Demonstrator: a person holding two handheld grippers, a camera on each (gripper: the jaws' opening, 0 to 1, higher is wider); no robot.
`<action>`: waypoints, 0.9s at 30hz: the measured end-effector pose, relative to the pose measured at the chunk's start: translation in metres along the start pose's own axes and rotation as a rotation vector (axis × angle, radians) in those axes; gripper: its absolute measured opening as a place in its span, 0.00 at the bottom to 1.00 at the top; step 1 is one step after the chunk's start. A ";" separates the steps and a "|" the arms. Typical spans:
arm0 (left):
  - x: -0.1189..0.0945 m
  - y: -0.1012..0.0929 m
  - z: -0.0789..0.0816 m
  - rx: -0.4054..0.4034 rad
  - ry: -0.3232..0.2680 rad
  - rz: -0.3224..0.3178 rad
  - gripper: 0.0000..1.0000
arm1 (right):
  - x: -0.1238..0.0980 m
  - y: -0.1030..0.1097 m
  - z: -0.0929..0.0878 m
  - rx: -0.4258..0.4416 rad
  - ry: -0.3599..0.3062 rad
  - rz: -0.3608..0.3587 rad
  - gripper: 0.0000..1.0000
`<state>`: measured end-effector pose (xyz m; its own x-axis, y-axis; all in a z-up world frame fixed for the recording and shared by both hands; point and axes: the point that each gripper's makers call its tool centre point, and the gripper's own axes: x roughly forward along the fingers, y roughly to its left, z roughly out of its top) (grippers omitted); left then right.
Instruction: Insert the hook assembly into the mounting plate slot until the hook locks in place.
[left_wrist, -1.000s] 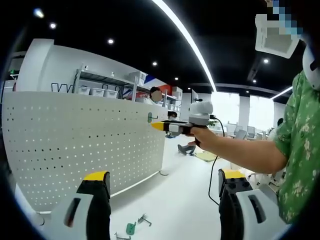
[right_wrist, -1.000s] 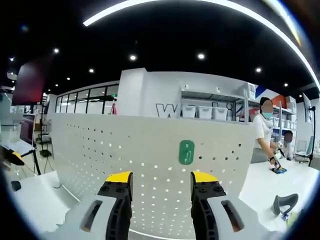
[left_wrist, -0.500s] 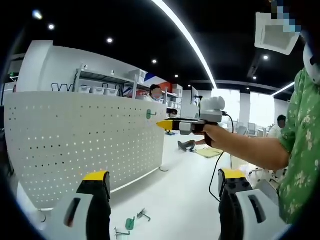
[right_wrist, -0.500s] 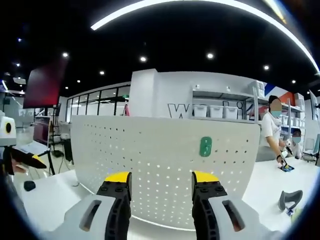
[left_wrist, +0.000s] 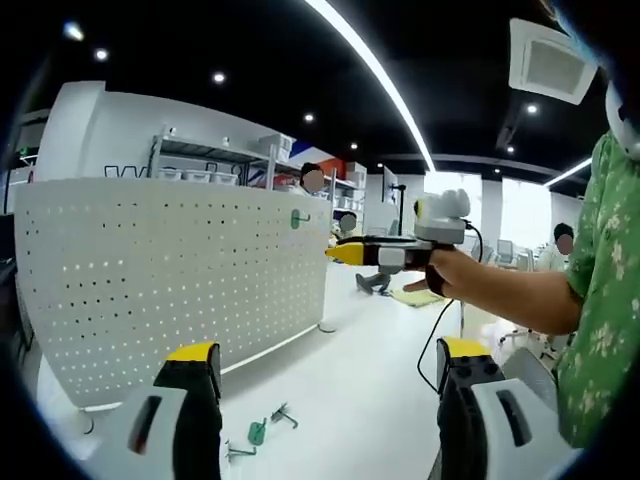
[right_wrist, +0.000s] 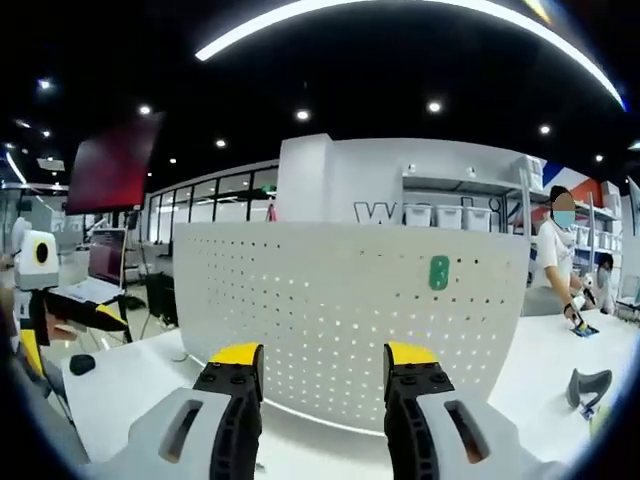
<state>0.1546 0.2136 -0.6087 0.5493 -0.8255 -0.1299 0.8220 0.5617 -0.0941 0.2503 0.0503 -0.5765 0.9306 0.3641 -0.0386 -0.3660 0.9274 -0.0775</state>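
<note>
In the left gripper view, the left gripper (left_wrist: 328, 372) has its two yellow-tipped jaws wide apart with nothing between them. Ahead of the left jaw stands the white perforated mounting plate (left_wrist: 170, 280), upright on the white table (left_wrist: 350, 380). A green hook (left_wrist: 299, 218) is fixed near the plate's upper far corner. On the table, just ahead of the left jaw, lie a small green hook piece (left_wrist: 257, 432) and some metal hooks (left_wrist: 283, 414), close together; their exact shape is hard to make out. Ahead and to the right, the right gripper (left_wrist: 345, 251) is held in a person's hand (left_wrist: 450, 275), apart from the plate's far edge; whether its jaws are parted I cannot tell here. A green patterned sleeve (left_wrist: 600, 300) is cut off at the right edge. The table between the jaws is free.

In the right gripper view, the right gripper (right_wrist: 323, 370) is also open and empty. The mounting plate (right_wrist: 350, 310) stands straight ahead, well apart from the jaws, with the green hook (right_wrist: 438, 272) up and to the right. At the far left the left gripper (right_wrist: 100, 318) comes in, partly cut off. A grey object (right_wrist: 587, 385) on the right is unclear.
</note>
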 end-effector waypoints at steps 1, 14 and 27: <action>-0.001 -0.001 -0.002 0.001 0.003 0.001 0.91 | -0.001 0.004 -0.003 -0.003 0.007 0.009 0.49; -0.009 -0.004 -0.016 -0.014 0.023 0.015 0.91 | -0.007 0.053 -0.054 0.014 0.111 0.101 0.48; -0.008 0.000 -0.021 -0.025 0.028 0.019 0.90 | 0.003 0.073 -0.081 -0.015 0.178 0.153 0.47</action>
<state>0.1473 0.2215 -0.6283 0.5598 -0.8131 -0.1597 0.8073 0.5786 -0.1160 0.2260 0.1117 -0.6633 0.8488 0.4778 -0.2263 -0.5037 0.8609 -0.0718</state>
